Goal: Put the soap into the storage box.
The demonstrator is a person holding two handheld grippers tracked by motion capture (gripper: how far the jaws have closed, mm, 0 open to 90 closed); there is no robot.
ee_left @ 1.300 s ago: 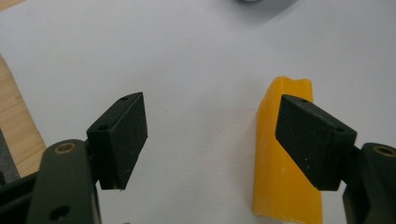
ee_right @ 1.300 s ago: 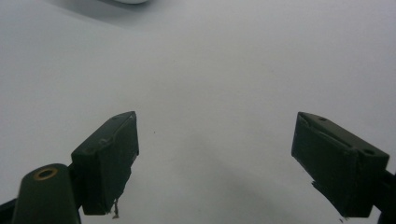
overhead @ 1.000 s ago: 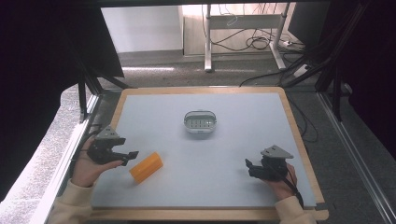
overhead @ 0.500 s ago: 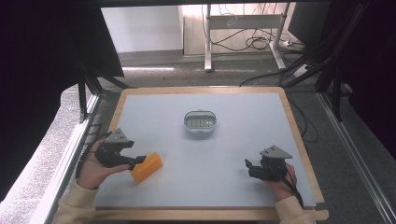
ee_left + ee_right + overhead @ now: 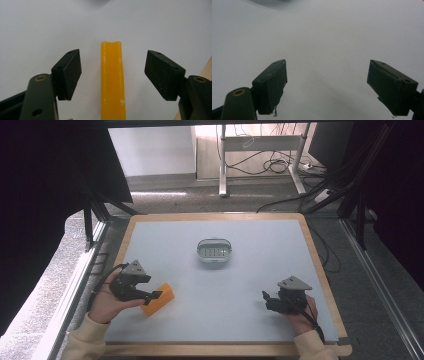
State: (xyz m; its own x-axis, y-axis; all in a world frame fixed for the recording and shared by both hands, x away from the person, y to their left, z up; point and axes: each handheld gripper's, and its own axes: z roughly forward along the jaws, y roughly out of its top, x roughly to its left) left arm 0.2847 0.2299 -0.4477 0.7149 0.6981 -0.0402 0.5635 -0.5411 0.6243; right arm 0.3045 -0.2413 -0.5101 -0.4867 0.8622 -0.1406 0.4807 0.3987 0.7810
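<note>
An orange-yellow block [image 5: 163, 296] lies on the grey table top [image 5: 240, 280] at the front left. My left gripper [image 5: 151, 296] reaches over it from the left. In the left gripper view the block [image 5: 112, 82] stands lengthwise between the two black pads [image 5: 72, 67], with a gap on each side. Those jaws have just been closing and do not touch the block. My right gripper [image 5: 267, 299] rests at the front right, held by a hand. Its jaws [image 5: 327, 67] stand wide open over bare table.
A small grey oval dish [image 5: 215, 251] sits near the middle of the table. A wooden rim [image 5: 321, 265] frames the top. Beyond the far edge are a floor with cables and metal stand legs [image 5: 222, 165].
My left gripper has moved right across the table up to the block and now straddles it. The right gripper has stayed in place.
</note>
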